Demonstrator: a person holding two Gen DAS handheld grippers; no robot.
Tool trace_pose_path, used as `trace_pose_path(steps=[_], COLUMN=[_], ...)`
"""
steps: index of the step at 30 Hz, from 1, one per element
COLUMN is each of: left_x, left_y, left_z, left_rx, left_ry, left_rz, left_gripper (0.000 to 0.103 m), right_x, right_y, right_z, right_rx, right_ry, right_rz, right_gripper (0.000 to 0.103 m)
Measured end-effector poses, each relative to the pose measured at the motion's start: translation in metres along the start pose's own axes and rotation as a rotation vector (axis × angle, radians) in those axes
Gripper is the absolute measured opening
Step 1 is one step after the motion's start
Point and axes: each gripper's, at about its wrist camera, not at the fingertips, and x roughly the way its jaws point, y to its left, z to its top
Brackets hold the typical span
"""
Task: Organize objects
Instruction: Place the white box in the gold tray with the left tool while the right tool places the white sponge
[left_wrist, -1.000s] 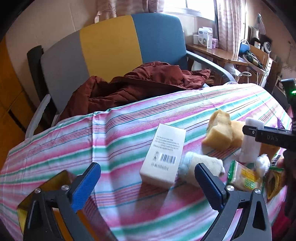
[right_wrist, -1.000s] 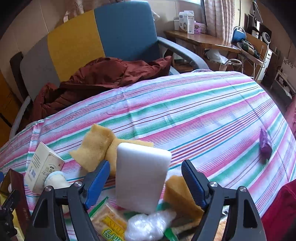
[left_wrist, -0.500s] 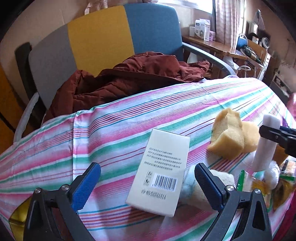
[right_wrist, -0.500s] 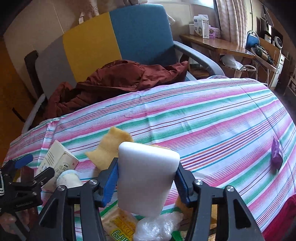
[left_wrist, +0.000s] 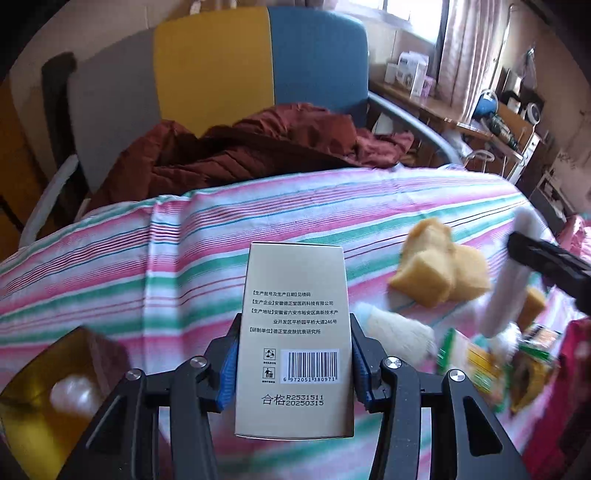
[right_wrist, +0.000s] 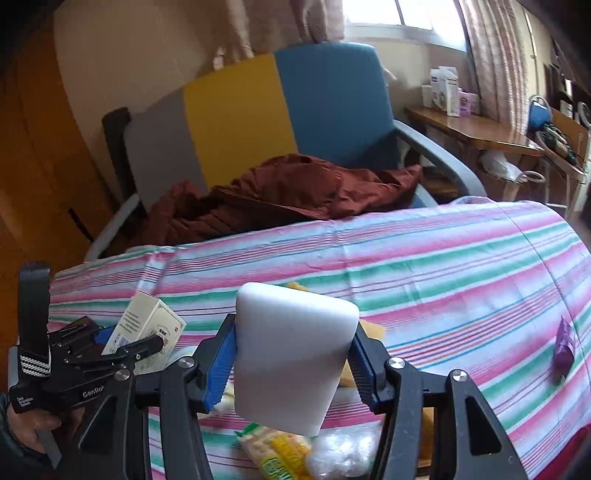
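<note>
A cream carton with a barcode stands upright between my left gripper's blue pads. Its jaws are closing and the pads press on the carton's two sides. From the right wrist view the same carton is tilted in the left gripper, above the striped cloth. My right gripper is shut on a white foam block, held upright above the pile of items. In the left wrist view that block shows at the right edge.
Yellow sponges, a white fluffy roll and snack packets lie on the striped tablecloth. A gold-brown box sits at lower left, a purple item far right. A maroon jacket lies on the chair behind.
My left gripper went from wide open to closed on the carton and raised it off the cloth. My right gripper closed on the white block and lifted it.
</note>
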Motion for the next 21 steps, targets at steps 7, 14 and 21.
trace_pose_path(steps=[7,14,21], left_x=[-0.085,-0.169,-0.214], left_y=[0.018,0.071,0.145], left_z=[-0.032,-0.075,-0.125], left_rx=[-0.070,-0.170,-0.319], left_ry=[-0.079,-0.168,-0.196], left_rz=[-0.004,0.031,0.121], left_gripper=[0.051,0.051,0.051], right_x=[-0.009,-0.029,-0.045], right_y=[0.037,0.079,0.154], right_z=[-0.008,-0.021,-0.047], right_rx=[-0.077,-0.105,-0.168], right_ry=[0.012,0.050,0.098], right_rz=[0.146,0.261,0.376], right_gripper=[0.056,0.056,0.056])
